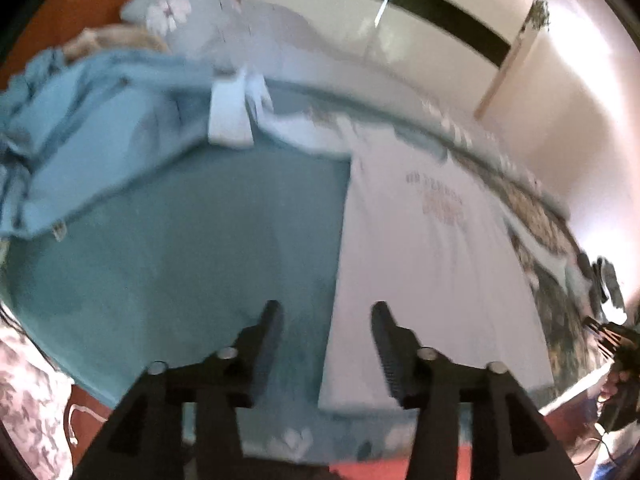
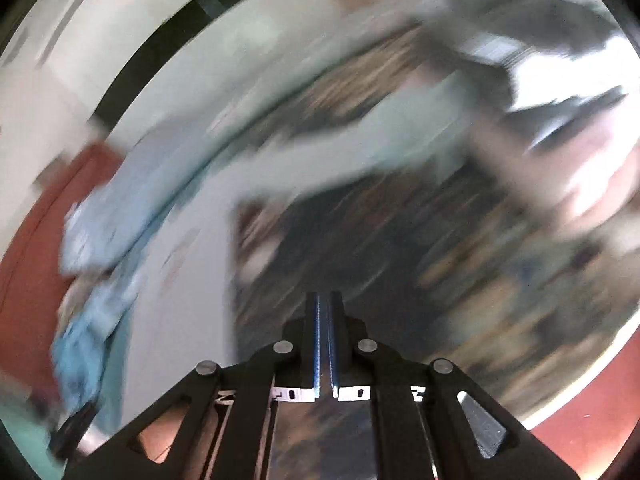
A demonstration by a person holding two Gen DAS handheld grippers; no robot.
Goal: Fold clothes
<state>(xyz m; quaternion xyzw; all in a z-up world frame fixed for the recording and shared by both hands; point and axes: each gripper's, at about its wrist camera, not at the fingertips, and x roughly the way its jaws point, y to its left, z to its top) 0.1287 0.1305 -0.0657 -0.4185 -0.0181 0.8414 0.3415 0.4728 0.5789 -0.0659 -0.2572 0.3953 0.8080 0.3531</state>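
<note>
Hovering with left gripper (image 1: 326, 310) jaws apart, empty, over near edge of white T-shirt (image 1: 432, 248) lying on teal bedsheet (image 1: 180, 248); right gripper (image 2: 328, 300) jaws pressing together, empty.

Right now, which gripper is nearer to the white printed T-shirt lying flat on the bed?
Left. The left gripper hangs open just above the white printed T-shirt's near edge; the right gripper, shut, points over the dark patterned cover beside it.

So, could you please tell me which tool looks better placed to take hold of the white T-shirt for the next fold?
Left, probably. The left tool is open above the white T-shirt, right at its near left edge. The right tool is shut, with only blurred patterned fabric ahead.
</note>
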